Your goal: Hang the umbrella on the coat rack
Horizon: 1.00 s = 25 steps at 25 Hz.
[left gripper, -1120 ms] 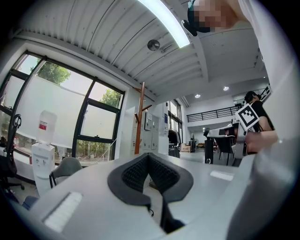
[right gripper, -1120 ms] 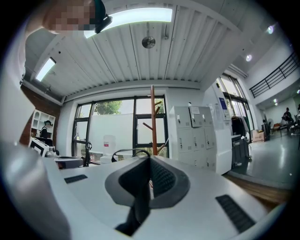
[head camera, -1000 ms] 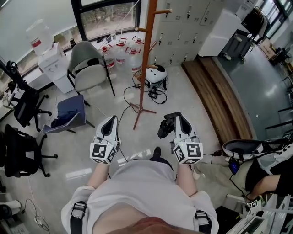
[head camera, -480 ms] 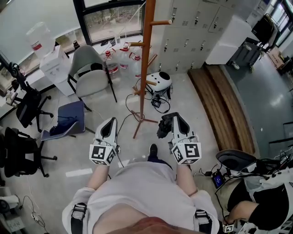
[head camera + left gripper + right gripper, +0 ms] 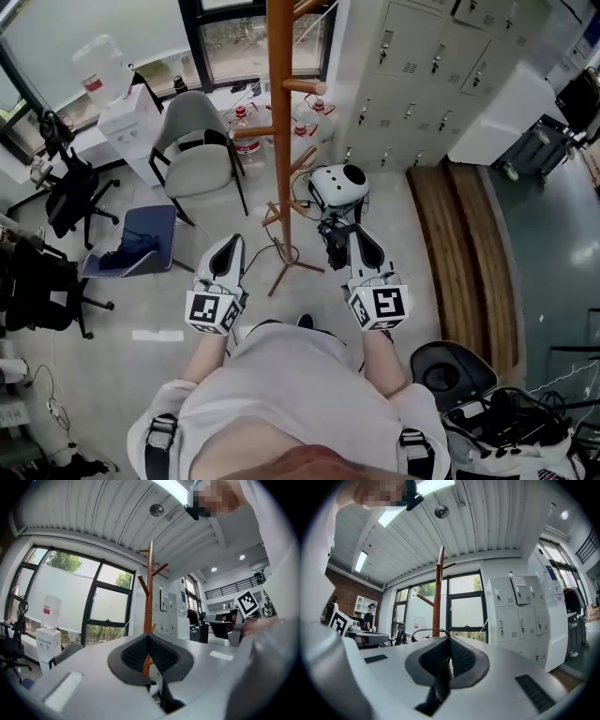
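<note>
The coat rack [image 5: 279,141] is a tall orange-brown wooden pole with angled pegs, standing on the floor straight ahead between my two grippers. It also rises behind the jaws in the left gripper view [image 5: 150,588] and the right gripper view [image 5: 438,597]. My right gripper [image 5: 360,238] is shut on a folded black umbrella [image 5: 336,247], which bunches at its tip. A dark part of the umbrella [image 5: 439,688] hangs between the pads, and a thin black loop arches above them. My left gripper [image 5: 228,247] is shut with nothing in it, level with the right one and left of the rack's base.
A grey chair [image 5: 197,141] and a blue seat [image 5: 141,239] stand to the left, with black office chairs [image 5: 37,281] beyond. A white helmet-like object [image 5: 339,185] and cables lie by the rack's foot. Grey lockers [image 5: 441,66] and a wooden platform [image 5: 469,253] are to the right.
The coat rack has come closer and now stands nearly overhead in the middle of the view. Both grippers stayed side by side out front, the right one still holding the umbrella.
</note>
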Available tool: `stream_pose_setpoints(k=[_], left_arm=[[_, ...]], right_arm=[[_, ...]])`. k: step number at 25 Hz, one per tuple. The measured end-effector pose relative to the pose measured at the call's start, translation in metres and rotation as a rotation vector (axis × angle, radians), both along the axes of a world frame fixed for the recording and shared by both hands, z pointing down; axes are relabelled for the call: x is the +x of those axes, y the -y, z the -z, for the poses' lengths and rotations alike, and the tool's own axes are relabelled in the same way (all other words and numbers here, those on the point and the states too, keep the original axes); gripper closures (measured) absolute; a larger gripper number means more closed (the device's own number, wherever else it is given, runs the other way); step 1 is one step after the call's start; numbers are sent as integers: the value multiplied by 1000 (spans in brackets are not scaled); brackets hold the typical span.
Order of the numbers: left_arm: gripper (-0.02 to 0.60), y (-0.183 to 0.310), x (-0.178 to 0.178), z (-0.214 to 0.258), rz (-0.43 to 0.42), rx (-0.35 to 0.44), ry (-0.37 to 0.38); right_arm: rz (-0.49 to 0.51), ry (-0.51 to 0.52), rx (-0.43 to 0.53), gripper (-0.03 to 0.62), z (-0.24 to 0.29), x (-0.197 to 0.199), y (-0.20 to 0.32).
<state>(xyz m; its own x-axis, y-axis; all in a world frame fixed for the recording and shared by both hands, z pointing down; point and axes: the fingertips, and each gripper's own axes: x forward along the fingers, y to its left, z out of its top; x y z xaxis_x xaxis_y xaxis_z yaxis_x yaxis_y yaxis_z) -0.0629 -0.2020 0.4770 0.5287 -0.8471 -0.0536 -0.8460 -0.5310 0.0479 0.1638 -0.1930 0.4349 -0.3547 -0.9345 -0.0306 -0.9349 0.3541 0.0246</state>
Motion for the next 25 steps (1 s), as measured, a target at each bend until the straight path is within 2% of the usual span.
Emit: stream_pose_setpoints(k=[6,11,15,20,25], left_arm=[[572,22,9,-2,61,-12,4],[572,41,6,-6,81,-22,0],[572,46,-10,-11,59,-30,-9],[572,73,2,-4,33,-34,-7],[572,79,-1,-5,15,-46,-11]], right_arm=[[43,5,7,588,1,16,43],[53,10,7,588,-1,17,68],[29,7,-4,586,-5,1,68],[13,3,-29,586,-4,12,91],[-26,25,-48,586,-4,12,105]])
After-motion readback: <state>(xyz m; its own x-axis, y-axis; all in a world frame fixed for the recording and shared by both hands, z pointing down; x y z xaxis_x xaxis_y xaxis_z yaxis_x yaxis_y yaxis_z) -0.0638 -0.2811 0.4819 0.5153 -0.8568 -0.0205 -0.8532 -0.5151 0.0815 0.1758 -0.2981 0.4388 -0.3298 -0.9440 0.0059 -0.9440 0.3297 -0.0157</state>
